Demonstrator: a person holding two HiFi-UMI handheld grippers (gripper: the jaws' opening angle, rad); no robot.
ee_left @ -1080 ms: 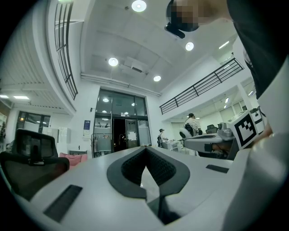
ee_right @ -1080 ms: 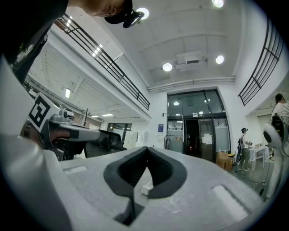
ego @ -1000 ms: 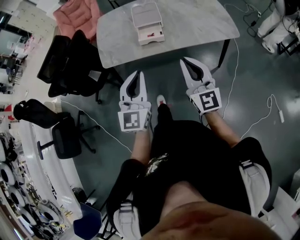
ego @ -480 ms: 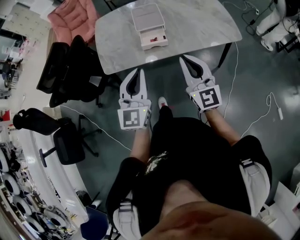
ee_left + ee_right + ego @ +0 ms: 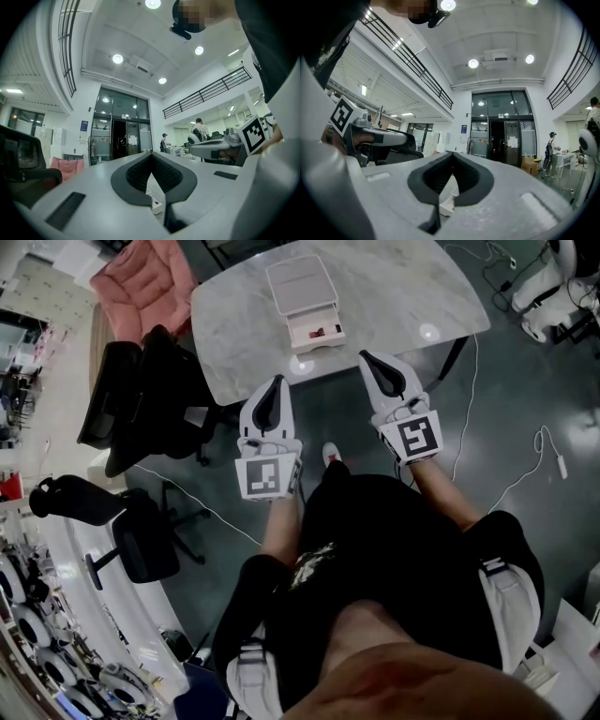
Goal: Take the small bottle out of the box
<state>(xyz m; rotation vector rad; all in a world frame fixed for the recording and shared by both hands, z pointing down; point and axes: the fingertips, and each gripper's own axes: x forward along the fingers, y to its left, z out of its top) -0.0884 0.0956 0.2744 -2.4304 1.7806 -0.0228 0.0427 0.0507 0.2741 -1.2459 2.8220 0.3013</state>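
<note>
On the table, toward its middle: box (image 5: 298, 282), white, lid thrown back, shallow tray facing the person. Within the tray: one small reddish item, taken to be the small bottle (image 5: 319, 332); too small to tell whether it lies or stands. Untouched, not yet out.

Left hand-held gripper (image 5: 276, 382): jaws together, nothing between them, pointing toward the table. Right hand-held gripper (image 5: 365, 355): jaws likewise closed tip to tip, empty. Both tips sit at the table's near edge in the head view, well apart from the box.

Step in hand, by judgement: the approach; no grasp begun. The next move calls for carrying one hand-held gripper over the tray, spreading its jaws and tipping it down onto the bottle; the other may need to steady the light box.

Table (image 5: 403, 287): pale marbled top, rounded corners, bare apart from the box. Floor (image 5: 506, 381): dark grey-green, with cables (image 5: 467, 418). Office chairs (image 5: 141, 390), black, left of the table; pink chair (image 5: 150, 273) beyond. Gripper views: high white hall, glass doors (image 5: 117, 136), balcony railing (image 5: 206, 91), ceiling lights (image 5: 117, 58).
</note>
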